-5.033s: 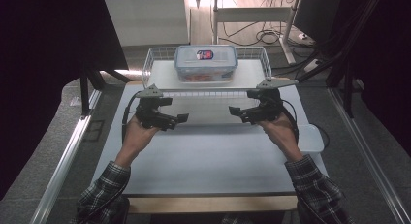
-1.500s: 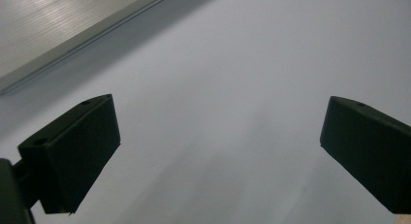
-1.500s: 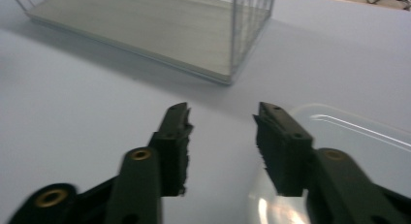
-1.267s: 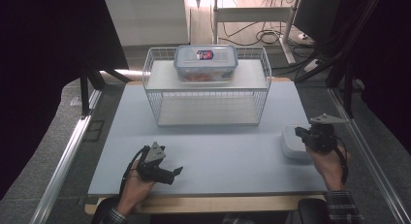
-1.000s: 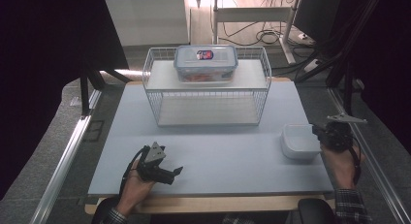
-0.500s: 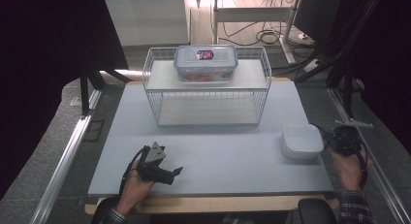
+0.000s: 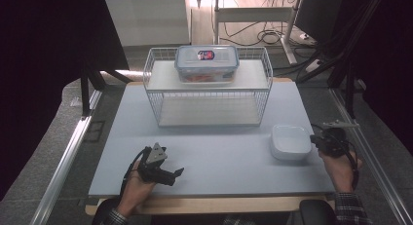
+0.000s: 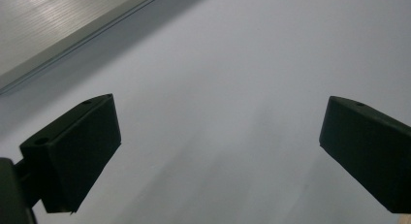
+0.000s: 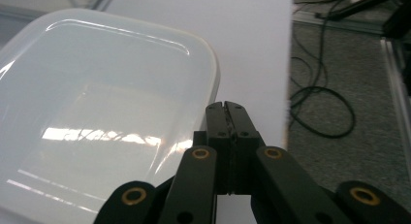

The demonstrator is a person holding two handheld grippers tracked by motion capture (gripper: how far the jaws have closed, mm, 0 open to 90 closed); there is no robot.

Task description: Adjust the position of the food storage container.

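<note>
A white square dish [image 7: 290, 141] sits on the pale table [image 7: 219, 152] near its right edge. My right gripper [image 7: 315, 140] is just right of the dish, held by a hand at the table's edge. In the right gripper view its jaws [image 9: 227, 108] are pressed together with nothing between them, the tips beside the rounded corner of the dish [image 9: 97, 112]. My left gripper [image 7: 170, 164] rests low near the front left of the table. Seen in the left gripper view, that gripper [image 8: 218, 151] is wide open over bare tabletop.
A white wire rack [image 7: 207, 96] stands at the back middle of the table. On its top shelf lies a clear lidded container [image 7: 207, 63] with a label. Cables [image 9: 320, 112] lie on the floor past the table's right edge.
Both grippers have come back from the rack's front. In the last second the right gripper slid rightward off the dish to the table's edge. The left gripper has stayed put.
</note>
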